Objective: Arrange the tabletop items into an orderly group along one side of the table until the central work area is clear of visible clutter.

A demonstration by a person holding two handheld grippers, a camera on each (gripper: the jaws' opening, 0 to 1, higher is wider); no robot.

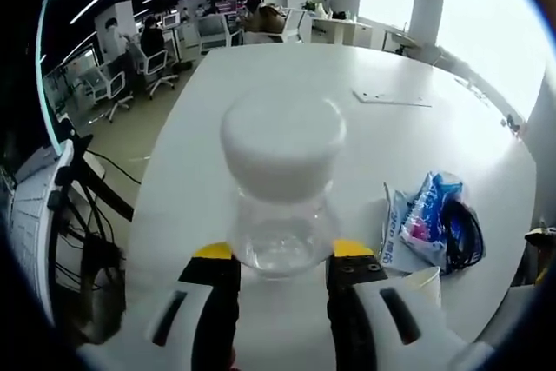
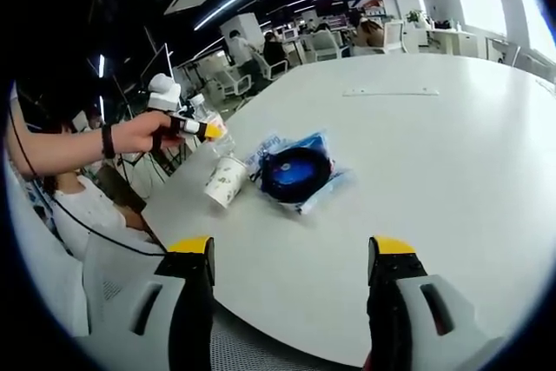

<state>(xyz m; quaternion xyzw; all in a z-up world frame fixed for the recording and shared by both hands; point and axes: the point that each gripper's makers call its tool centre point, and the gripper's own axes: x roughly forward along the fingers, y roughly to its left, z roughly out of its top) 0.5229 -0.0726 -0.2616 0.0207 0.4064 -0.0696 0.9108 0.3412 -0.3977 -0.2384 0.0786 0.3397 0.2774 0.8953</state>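
Bottle: a clear plastic bottle with a wide white round cap (image 1: 282, 188) stands between the jaws of the left gripper (image 1: 282, 267), near the edge of the desk; it looks empty.
Left gripper: its yellow-tipped jaws are clenched on the lower body of the bottle. In the right gripper view it (image 2: 195, 126) is held by a person's hand (image 2: 139, 135) at the far left side of the desk.
Right gripper: the right gripper (image 2: 291, 258) is released, jaws wide apart, with only bare desk between them.
Cup: a white paper cup with a printed pattern (image 2: 225, 182) lies tilted just beside the packet.
Packet: a blue and white plastic packet (image 2: 295, 171) has a dark round thing on it; what this is I cannot tell.
Desk: a large white round desk (image 2: 434, 154), with a flat pale sheet (image 2: 389, 91) far from the other things.
Room: an open office with white chairs (image 1: 109, 84) and ceiling strip lights.
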